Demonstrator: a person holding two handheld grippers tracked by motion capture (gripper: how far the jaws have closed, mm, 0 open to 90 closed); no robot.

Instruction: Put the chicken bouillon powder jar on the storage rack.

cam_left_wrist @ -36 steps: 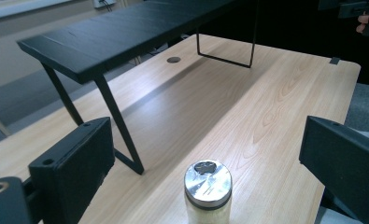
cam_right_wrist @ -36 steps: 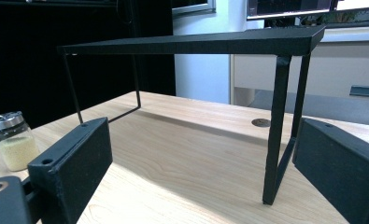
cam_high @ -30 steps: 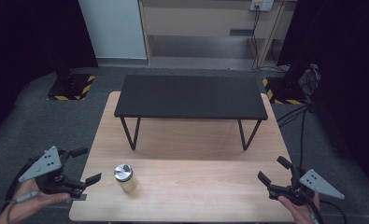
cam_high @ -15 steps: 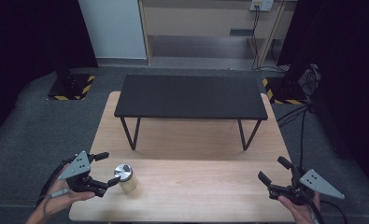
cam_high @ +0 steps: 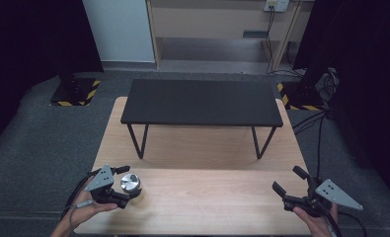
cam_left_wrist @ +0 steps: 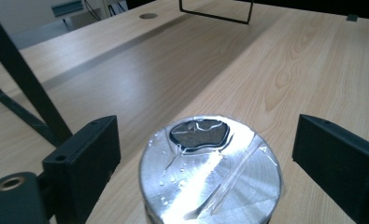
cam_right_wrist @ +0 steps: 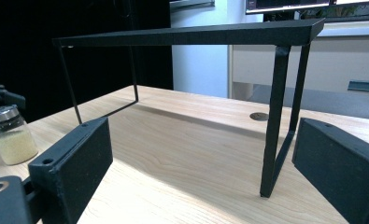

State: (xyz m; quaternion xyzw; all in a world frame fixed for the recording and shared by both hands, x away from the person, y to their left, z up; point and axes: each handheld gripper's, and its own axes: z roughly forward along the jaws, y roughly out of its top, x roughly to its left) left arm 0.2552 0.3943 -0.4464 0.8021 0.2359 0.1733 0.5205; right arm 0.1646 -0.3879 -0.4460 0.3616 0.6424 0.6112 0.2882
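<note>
One small jar (cam_high: 130,183) with a silver lid stands on the wooden table (cam_high: 207,148). One black metal shelf (cam_high: 202,102) stands on that table too, beyond the jar. Two grippers count out, the left gripper (cam_high: 125,185) around the jar and the right gripper (cam_high: 289,181) far across from it.

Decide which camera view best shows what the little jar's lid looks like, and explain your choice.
The left gripper view: the jar sits close between the open left tool, showing its shiny metal lid and dark pouring opening. The high view shows it as a small silver disc. The right gripper view shows it side-on, pale grains inside, lid edge-on.
</note>
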